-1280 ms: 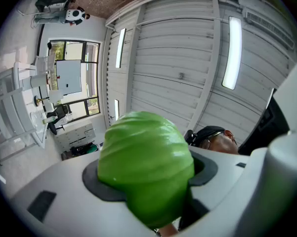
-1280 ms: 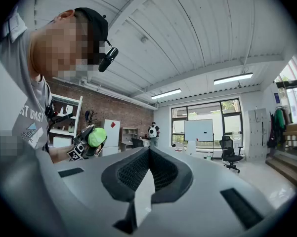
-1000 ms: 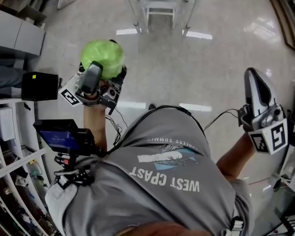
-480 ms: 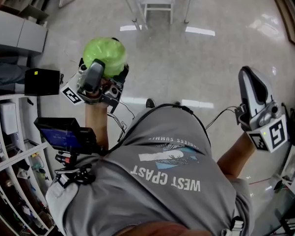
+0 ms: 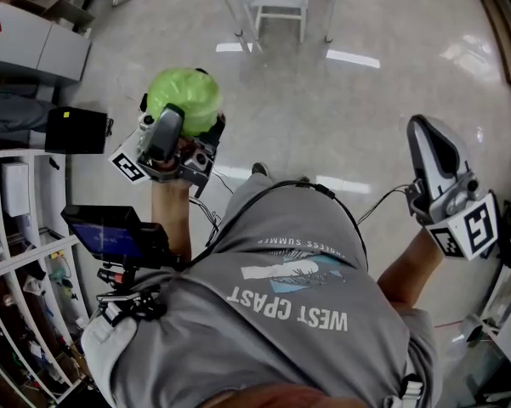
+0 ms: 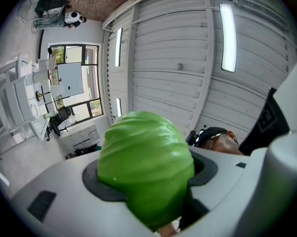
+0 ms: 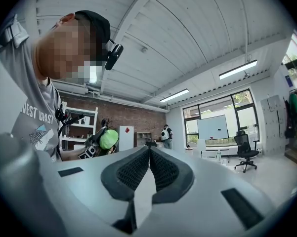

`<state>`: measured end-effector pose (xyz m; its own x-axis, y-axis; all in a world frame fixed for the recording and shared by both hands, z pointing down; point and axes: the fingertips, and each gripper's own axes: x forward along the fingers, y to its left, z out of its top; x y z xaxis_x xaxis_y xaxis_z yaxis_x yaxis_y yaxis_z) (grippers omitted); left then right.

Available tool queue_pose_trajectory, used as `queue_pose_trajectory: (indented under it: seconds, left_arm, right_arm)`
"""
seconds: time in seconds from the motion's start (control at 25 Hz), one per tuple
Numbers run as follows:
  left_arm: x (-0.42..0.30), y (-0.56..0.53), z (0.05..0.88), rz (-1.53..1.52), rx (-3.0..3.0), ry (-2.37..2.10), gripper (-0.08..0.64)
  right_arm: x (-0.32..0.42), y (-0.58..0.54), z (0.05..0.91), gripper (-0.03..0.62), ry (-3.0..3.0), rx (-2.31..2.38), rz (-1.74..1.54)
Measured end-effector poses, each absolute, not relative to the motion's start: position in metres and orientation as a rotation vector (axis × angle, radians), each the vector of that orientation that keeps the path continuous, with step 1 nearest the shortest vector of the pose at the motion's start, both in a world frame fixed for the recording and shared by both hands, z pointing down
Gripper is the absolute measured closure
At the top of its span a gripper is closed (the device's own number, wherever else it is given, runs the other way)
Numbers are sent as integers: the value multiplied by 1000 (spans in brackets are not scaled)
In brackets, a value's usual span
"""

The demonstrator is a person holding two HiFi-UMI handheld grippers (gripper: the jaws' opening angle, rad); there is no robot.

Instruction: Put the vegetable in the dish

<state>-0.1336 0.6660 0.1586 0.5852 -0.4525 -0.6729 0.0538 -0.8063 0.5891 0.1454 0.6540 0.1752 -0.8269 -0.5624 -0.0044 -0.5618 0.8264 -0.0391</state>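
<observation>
A round green cabbage is clamped in my left gripper, held up at chest height over the floor on the left of the head view. From the left gripper view the cabbage fills the space between the dark pads and the gripper tilts toward the ceiling. My right gripper is raised on the right side, jaws together, nothing in them. Its own view shows the ribbed pads meeting at the tips, with the cabbage small in the distance. No dish shows in any view.
I stand on a glossy pale floor. A white table frame is ahead. White shelving lines the left, with a black box beside it. A phone on a mount hangs at my left side. A person with a backpack stands far across the room.
Both grippers have shifted a little up and forward as I move; the table frame has slid upward in the head view. The cabbage stays gripped on the left.
</observation>
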Motion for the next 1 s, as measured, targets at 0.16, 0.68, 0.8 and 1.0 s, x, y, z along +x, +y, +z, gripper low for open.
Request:
queue_pose_trajectory:
  seconds: [0.16, 0.68, 0.8, 1.0]
  left_arm:
    - [-145, 658, 158, -1177, 2251, -327, 247]
    - [-170, 681, 203, -1113, 2343, -250, 247]
    - [-172, 686, 203, -1133, 2375, -206, 247]
    - [-170, 687, 207, -1140, 2365, -154, 247]
  right_arm:
    - [140, 645, 173, 584, 2968, -936, -45]
    - [112, 681, 212, 584, 2932, -1043, 0]
    - [111, 689, 209, 584, 2935, -1084, 41]
    - [113, 704, 218, 584, 2919, -1140, 35]
